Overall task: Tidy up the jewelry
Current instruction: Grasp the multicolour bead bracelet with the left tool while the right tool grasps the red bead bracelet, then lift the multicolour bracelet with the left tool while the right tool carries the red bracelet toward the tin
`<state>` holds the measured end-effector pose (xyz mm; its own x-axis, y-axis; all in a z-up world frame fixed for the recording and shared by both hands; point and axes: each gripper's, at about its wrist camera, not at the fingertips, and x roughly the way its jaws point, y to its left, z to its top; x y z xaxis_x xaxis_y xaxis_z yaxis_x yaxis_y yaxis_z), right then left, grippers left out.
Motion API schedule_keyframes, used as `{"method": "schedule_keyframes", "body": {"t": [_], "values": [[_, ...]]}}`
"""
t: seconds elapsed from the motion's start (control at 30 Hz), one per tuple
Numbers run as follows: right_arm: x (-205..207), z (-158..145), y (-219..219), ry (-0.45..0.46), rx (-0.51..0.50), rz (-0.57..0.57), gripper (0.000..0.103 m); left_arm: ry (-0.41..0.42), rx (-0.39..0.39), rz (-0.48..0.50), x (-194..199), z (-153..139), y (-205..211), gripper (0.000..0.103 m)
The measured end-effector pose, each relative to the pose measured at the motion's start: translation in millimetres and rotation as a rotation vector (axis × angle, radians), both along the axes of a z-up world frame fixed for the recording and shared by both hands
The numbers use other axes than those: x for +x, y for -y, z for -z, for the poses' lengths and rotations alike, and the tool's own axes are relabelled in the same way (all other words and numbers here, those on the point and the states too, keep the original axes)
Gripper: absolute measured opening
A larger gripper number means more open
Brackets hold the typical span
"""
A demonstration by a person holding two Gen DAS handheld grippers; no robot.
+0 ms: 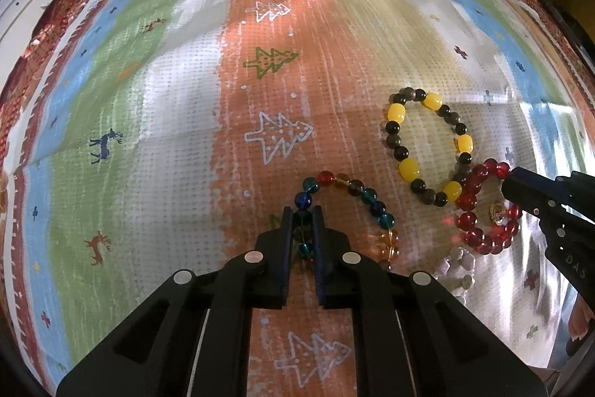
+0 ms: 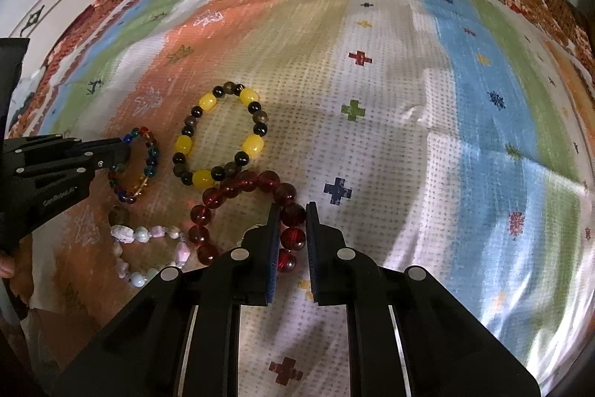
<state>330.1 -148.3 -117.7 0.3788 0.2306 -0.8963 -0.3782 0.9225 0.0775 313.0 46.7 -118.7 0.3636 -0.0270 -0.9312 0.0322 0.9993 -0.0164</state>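
On the patterned cloth (image 1: 178,106) before you lie four bead bracelets, clustered close together. Your left gripper (image 1: 302,229) is clenched on the near side of the multicoloured bracelet (image 1: 349,196), its beads pinched between the pads. Your right gripper (image 2: 292,229) is likewise clamped on the right side of the red bracelet (image 2: 238,190), which lies near you and right of the others. Both loops look light and limp, likely strung on elastic, with smooth, round glassy beads that may slip or roll; a hold across a single bead, as you have, seems soundest. Just beyond the red one, and touching it, sits the yellow and black bracelet (image 2: 219,140); lifting could drag it along. To the near left lies a pale pink and white bracelet (image 2: 148,248), close beside the red loop.
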Motion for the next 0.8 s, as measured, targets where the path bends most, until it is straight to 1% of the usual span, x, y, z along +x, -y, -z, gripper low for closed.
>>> {"method": "schedule_keyframes", "body": {"t": [0.23, 0.8], "values": [[-8, -22, -1, 0.036, 0.035, -0.007, 0.014, 0.041, -0.037, 0.0, -6, -20, 3, 0.009], [-36, -53, 3, 0.088, 0.083, -0.018, 0.014, 0.117, -0.089, 0.009, -26, -55, 11, 0.009]]}}
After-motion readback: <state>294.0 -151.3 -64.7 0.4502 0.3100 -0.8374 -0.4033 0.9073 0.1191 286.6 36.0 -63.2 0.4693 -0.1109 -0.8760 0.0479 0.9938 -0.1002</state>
